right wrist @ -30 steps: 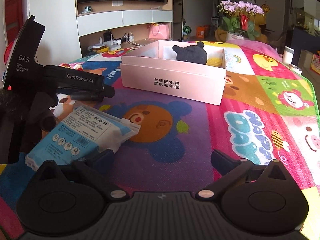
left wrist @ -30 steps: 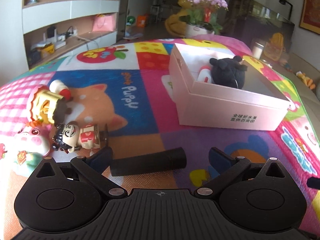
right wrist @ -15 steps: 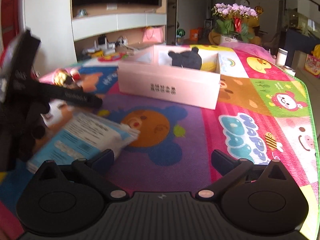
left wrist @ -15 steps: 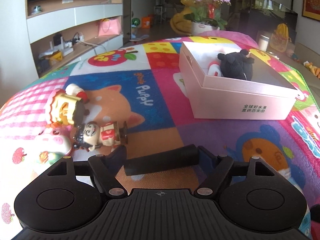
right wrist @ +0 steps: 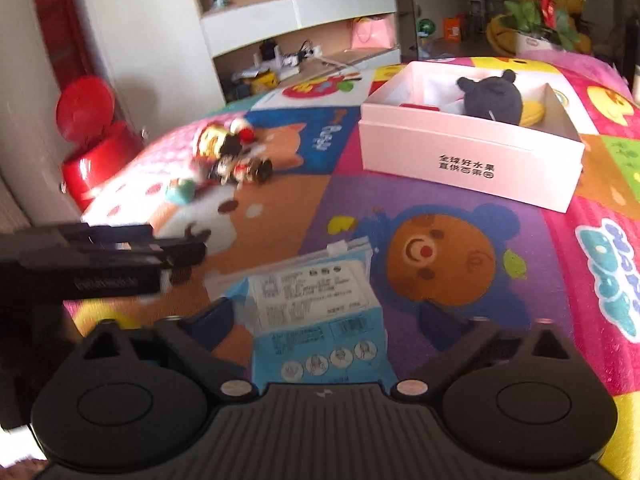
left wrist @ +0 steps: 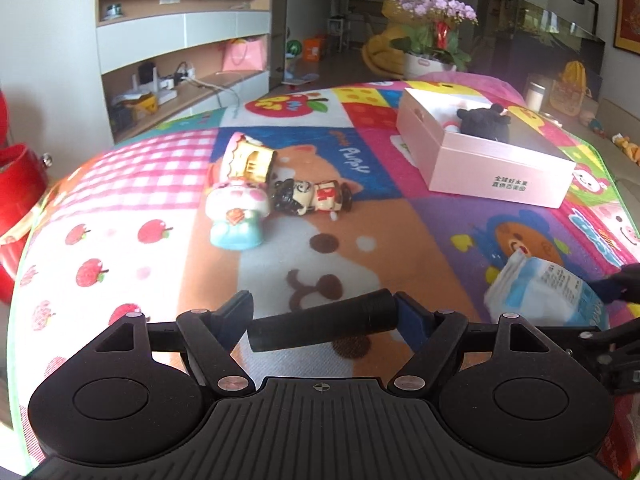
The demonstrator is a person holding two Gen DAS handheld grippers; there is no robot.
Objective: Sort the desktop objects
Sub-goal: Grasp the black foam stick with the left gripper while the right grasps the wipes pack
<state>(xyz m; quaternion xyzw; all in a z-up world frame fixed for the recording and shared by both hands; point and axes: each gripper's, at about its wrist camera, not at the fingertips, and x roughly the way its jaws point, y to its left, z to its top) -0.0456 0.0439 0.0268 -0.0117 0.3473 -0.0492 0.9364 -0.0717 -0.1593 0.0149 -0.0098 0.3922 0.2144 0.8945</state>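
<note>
Since a second ago, both of your jaw pairs have been coming in from wide open and both hands have been travelling across the desk [left wrist: 120,184]. Your left hand-held gripper [left wrist: 324,318] is now clamping the black cylinder [left wrist: 322,326] end to end, one pad on each end, and carrying it clear of the colourful mat. Your right hand-held gripper [right wrist: 326,318] is closing with the blue-and-white wipes packet [right wrist: 316,312] lying between its fingers; the left pad is touching the packet's edge, but that view is blurred and the right pad seems to be standing off it, so you are probably not gripping it yet. Let that closing finish before you lift, and take the packet across its middle so the soft pack is not folding or sliding out. Keep the cylinder level while moving, since an end-to-end hold is letting it pivot easily. The pink box [left wrist: 492,164], already holding a black plush toy [left wrist: 486,122], is sitting well ahead and to the right; the three figurines [left wrist: 276,192] are lying in a cluster on the mat, still waiting to be sorted.
</note>
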